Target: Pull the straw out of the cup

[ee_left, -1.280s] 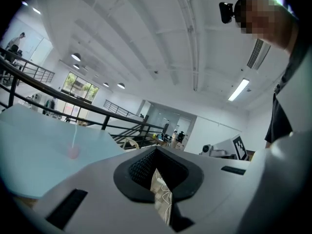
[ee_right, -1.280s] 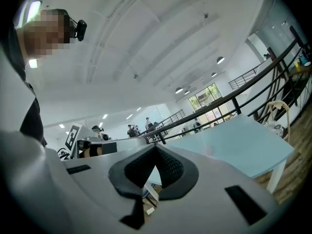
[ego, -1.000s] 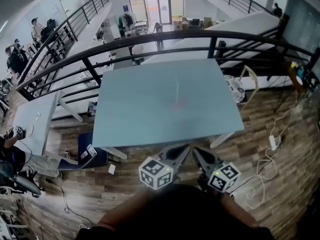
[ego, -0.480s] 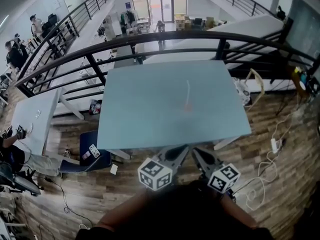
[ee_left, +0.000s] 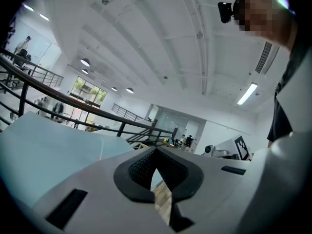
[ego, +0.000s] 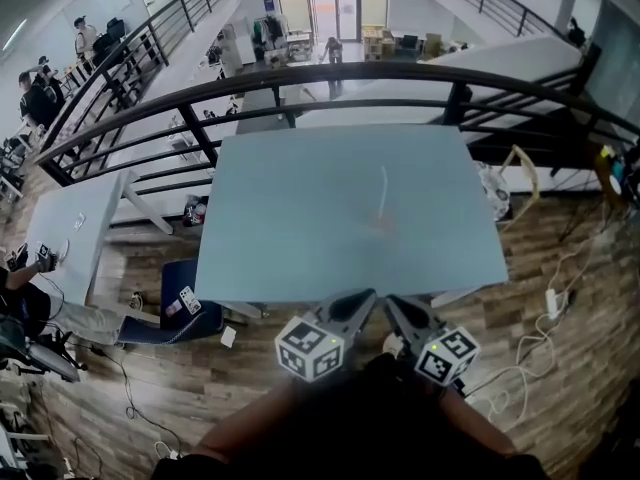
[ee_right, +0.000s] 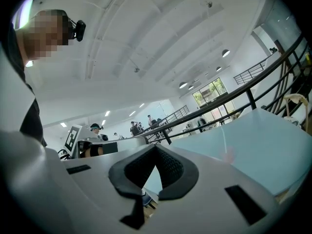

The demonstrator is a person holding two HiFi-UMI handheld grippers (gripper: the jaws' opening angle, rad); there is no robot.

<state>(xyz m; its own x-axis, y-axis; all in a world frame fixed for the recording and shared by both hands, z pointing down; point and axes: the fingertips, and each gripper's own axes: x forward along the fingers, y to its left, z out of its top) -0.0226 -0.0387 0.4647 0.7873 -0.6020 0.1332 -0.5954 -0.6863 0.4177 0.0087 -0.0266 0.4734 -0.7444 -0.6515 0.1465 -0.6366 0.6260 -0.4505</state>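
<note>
A thin white straw (ego: 383, 190) stands in a clear cup (ego: 384, 224) with a faint reddish tint, right of centre on the pale blue table (ego: 280, 228). In the right gripper view the straw (ee_right: 224, 141) and the cup (ee_right: 229, 155) show small and faint, far beyond the jaws. Both grippers hang low near my body, short of the table's near edge and well away from the cup. My left gripper (ego: 367, 296) (ee_left: 156, 150) is shut with nothing in it. My right gripper (ego: 390, 301) (ee_right: 156, 146) is shut and empty too.
A black railing (ego: 330, 73) runs behind the table, with a drop to a lower floor beyond it. Wooden flooring (ego: 540, 358) with cables (ego: 550, 303) lies to the right. A dark stool (ego: 185, 308) stands at the table's left front.
The head view has shifted a little, so the table and cup sit slightly lower and further right. Both grippers stay shut in the same place near my body.
</note>
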